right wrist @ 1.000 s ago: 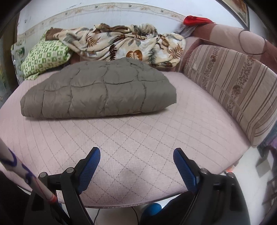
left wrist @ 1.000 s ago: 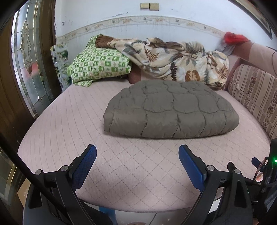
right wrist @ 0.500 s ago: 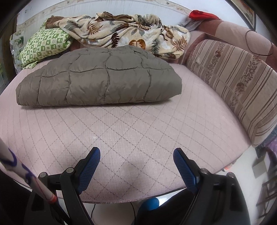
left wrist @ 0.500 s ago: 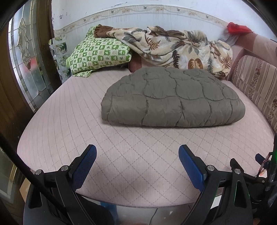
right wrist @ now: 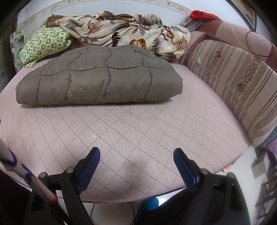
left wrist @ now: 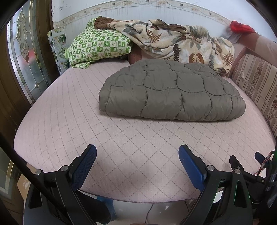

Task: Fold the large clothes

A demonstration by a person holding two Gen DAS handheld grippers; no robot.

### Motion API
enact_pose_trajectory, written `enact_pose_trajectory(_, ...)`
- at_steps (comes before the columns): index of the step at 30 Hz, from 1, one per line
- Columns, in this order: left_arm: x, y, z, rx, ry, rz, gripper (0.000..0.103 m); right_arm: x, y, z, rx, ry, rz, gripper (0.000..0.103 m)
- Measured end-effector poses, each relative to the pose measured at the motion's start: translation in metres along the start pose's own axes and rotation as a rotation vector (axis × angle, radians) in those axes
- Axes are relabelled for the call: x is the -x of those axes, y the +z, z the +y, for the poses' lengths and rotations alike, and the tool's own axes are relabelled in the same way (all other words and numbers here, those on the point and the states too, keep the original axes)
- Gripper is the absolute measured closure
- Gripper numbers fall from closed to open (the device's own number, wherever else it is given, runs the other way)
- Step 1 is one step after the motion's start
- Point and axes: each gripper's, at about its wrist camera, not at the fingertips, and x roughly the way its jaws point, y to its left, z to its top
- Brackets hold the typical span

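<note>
At far left, beside the bed (left wrist: 69, 121), you have a glass door (left wrist: 26, 57). Next comes a green pillow (left wrist: 98, 46), lying at the bed's head with a leaf-print blanket (left wrist: 173, 41) heaped just beside it and partly over it. Mid-bed, in front of both, lies the jacket (left wrist: 169, 93), a grey quilted bundle folded flat, well apart from both tools. Your left gripper (left wrist: 137, 164) hovers over the near edge, fingers spread wide and holding nothing. Your right gripper (right wrist: 136, 164) hovers likewise, fingers released and empty. Along the right side runs a striped cushion (right wrist: 233, 83); a red cloth (right wrist: 202, 14) sits at the far right corner.
</note>
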Motion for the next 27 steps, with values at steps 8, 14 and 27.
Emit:
enact_pose_trajectory(8, -0.005, -0.002, -0.001, 0.006, -0.009, 0.027, 0.008, 0.001, -0.001, 0.003, 0.009, -0.001, -0.004, 0.013)
enact_pose_trajectory(14, -0.009, -0.004, -0.001, 0.008, -0.013, 0.044, 0.008, 0.001, -0.001, 0.002, 0.009, -0.002, -0.004, 0.013)
enact_pose_trajectory(27, -0.016, -0.005, 0.002, 0.014, -0.015, 0.07, 0.008, 0.006, 0.001, -0.002, 0.001, -0.001, -0.032, 0.013)
